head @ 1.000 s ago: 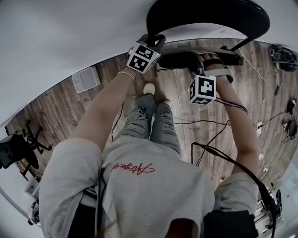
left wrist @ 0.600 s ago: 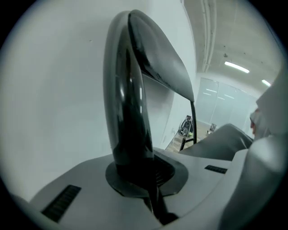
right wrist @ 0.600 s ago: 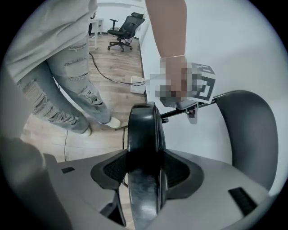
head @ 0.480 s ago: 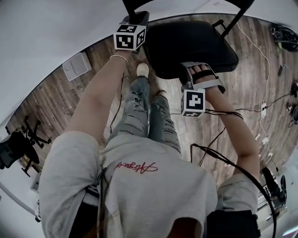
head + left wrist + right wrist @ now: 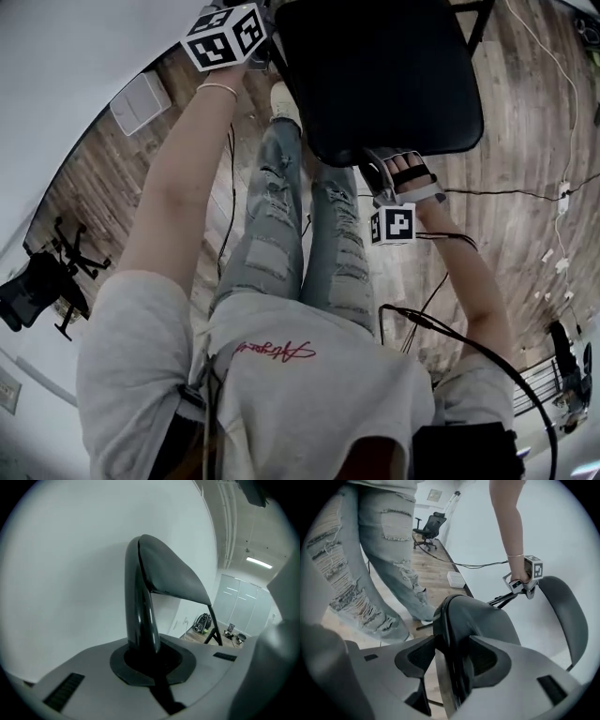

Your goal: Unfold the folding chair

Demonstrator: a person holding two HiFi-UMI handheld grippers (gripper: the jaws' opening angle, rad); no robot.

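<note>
black padded chair seat has its near edge between the right gripper's wide-spread jaws, pads seemingly loose, while the left gripper clamps the far black metal frame tube.

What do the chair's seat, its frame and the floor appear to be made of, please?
The seat is matte black and smooth with rounded edges: probably padded vinyl or moulded plastic; the look leaves it open. The frame is a glossy black tube with sharp highlights, likely painted metal. The floor shows grey-brown planks with grain and seams: wood or wood-look laminate.
</note>
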